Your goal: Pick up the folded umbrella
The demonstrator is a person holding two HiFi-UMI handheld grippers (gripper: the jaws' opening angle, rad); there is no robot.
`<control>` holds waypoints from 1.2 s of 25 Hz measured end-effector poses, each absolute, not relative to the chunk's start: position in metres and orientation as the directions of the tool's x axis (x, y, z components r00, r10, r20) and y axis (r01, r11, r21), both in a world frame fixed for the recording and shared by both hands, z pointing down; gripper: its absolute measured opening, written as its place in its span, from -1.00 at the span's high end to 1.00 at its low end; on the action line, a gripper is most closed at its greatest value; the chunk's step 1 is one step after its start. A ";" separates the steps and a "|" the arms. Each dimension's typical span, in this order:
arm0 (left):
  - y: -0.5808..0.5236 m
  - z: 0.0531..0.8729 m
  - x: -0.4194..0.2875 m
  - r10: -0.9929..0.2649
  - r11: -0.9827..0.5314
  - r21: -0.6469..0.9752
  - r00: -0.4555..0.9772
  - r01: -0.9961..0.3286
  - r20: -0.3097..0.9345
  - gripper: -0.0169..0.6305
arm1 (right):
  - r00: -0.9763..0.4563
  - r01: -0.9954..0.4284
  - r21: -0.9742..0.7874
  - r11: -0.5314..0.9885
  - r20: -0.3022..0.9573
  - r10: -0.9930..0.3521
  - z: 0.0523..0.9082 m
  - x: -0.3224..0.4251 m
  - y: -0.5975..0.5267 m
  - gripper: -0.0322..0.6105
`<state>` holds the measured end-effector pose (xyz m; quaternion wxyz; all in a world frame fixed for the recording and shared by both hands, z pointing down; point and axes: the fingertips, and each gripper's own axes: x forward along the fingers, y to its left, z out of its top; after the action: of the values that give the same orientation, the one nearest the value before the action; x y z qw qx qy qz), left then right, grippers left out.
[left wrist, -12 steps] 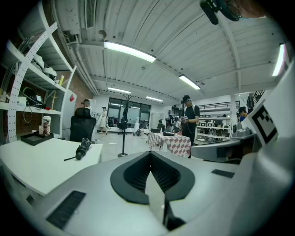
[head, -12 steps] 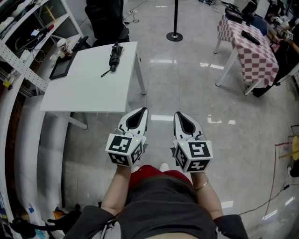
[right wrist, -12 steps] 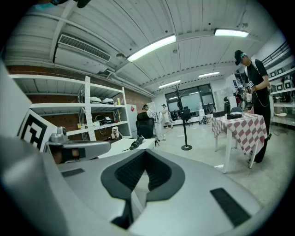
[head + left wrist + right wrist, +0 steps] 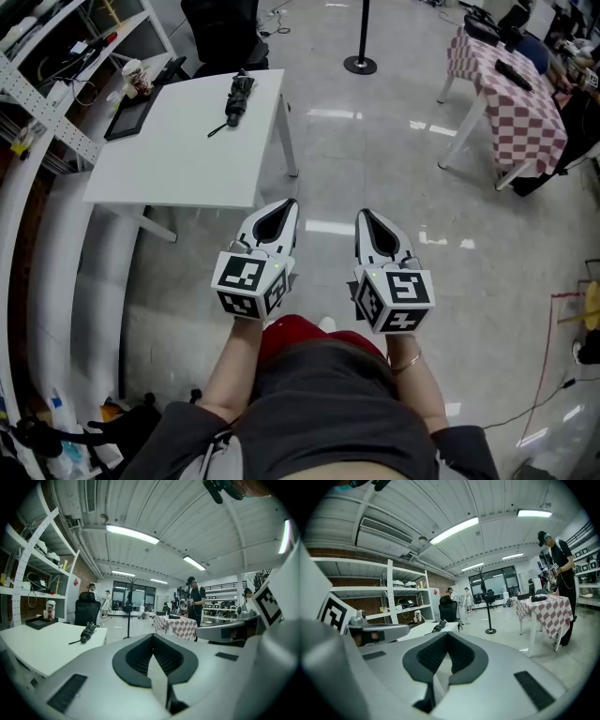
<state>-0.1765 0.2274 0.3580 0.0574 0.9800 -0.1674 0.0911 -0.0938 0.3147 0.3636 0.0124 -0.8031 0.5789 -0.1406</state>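
— Where is the folded umbrella (image 4: pixel 239 97)?
— Lying near the far edge of the white table (image 4: pixel 178 159), well apart from both grippers.
— And those?
— Left gripper (image 4: pixel 287 204) and right gripper (image 4: pixel 364 216) are both clenched, with nothing between their jaws.

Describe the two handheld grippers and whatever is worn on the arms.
The left gripper and right gripper are pale grey, tapered shells. Each claw frames a black, ribbed, teardrop-shaped opening. Behind each sits a cube with black-and-white square markers. The forearms are bare. A thin bracelet circles the right wrist, and dark grey sleeves end near the elbows.
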 end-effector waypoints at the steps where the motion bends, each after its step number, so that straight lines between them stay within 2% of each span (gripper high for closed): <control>1: 0.226 0.358 -0.177 -0.327 -0.934 0.079 0.924 -0.348 0.198 0.91 | 0.290 -0.925 -0.189 -0.330 0.211 -0.933 0.364 -0.091 0.316 0.84; 9: 0.215 0.353 -0.177 -0.373 -0.919 0.059 0.906 -0.391 0.199 0.91 | 0.308 -0.908 -0.217 -0.358 0.232 -0.923 0.371 -0.073 0.323 0.84; 30: 0.173 0.335 -0.155 -0.395 -0.913 0.047 0.908 -0.404 0.144 0.91 | 0.333 -0.907 -0.186 -0.379 0.236 -0.913 0.368 -0.047 0.298 0.84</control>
<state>-0.1553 0.1735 0.3355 0.0379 0.9759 -0.2047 0.0658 -0.0471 0.2981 0.3675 0.0104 -0.8163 0.5573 -0.1516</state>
